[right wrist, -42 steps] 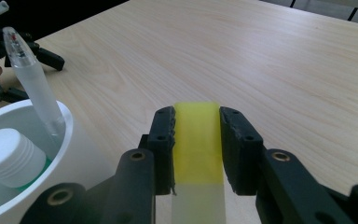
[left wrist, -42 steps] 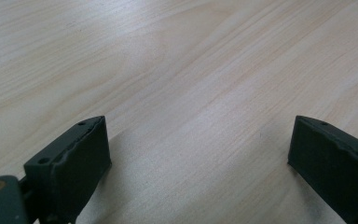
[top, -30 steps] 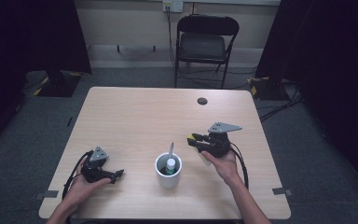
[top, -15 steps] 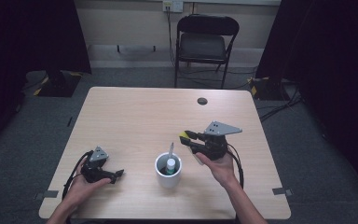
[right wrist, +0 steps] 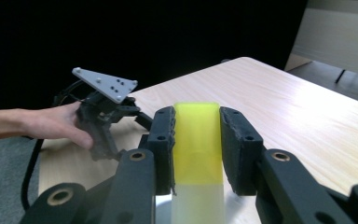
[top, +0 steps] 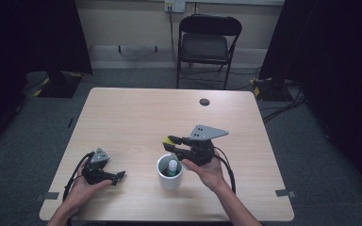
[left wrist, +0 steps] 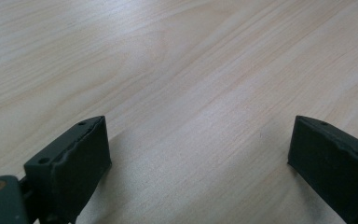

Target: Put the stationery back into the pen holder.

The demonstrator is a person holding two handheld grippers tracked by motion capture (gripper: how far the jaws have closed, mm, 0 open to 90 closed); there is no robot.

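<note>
Right gripper (top: 174, 141), fingers clenched on a yellow-capped marker (right wrist: 198, 140) just above the white cup (top: 170, 172); lower it upright and centred; left gripper (top: 115, 176) rests released on the worktop (top: 136, 117).

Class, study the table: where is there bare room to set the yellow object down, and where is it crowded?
The far half of the table, up to the dark round spot, is bare, as is the strip right of the right gripper. It is crowded around the white cup, with the left gripper close on its other side.
</note>
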